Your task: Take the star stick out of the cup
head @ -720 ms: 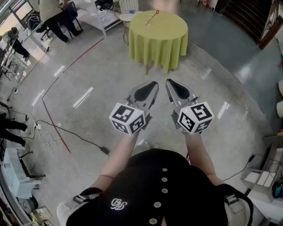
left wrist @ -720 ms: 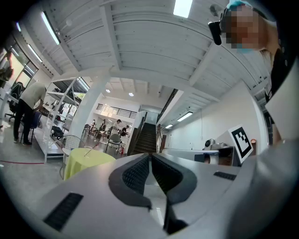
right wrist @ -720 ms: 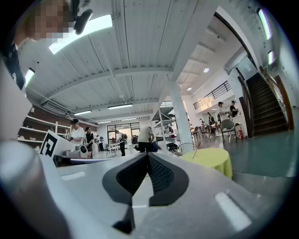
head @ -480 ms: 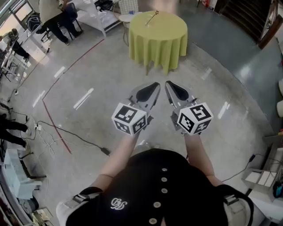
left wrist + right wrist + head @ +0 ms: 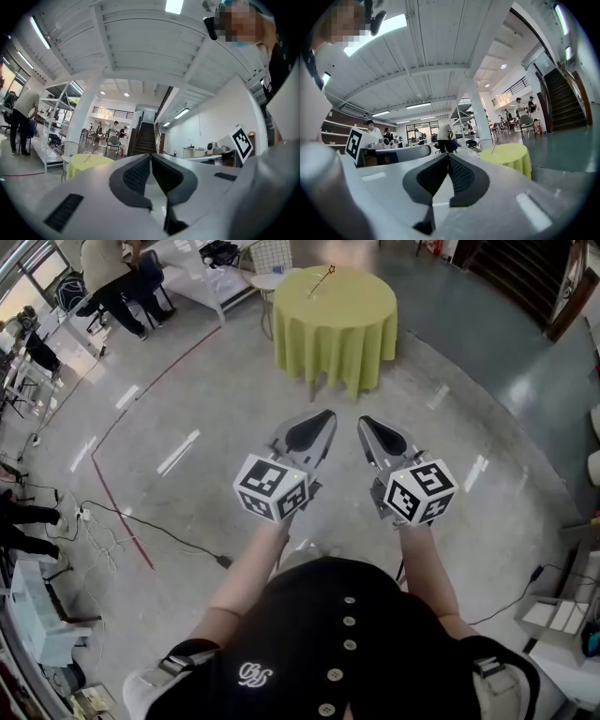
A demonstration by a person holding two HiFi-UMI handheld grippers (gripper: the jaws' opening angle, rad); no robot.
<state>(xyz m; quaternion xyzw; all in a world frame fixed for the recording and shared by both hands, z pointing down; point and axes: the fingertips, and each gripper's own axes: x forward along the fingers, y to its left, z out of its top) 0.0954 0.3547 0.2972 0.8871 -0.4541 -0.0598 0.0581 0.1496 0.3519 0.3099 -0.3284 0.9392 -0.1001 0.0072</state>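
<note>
The star stick (image 5: 323,276) is leaning out of a cup that is too small to make out, on top of the round table (image 5: 336,329). A yellow-green cloth is hanging almost to the floor around that table. It is standing well apart from the person, across a stretch of polished grey floor (image 5: 216,395) that is catching bright streaks of glare.

A white wire chair (image 5: 70,149) is sitting just beside the table. A red line (image 5: 120,423) is running over the floor on the left, and a black cable (image 5: 141,521) is trailing near it. People (image 5: 108,277) are gathering around desks in the far left corner, and a dark staircase (image 5: 144,139) is rising beyond the table.

The person is holding both tools out toward the table. The left gripper (image 5: 325,416) and the right gripper (image 5: 365,421) are each pressing their jaws fully together, with nothing between them.
</note>
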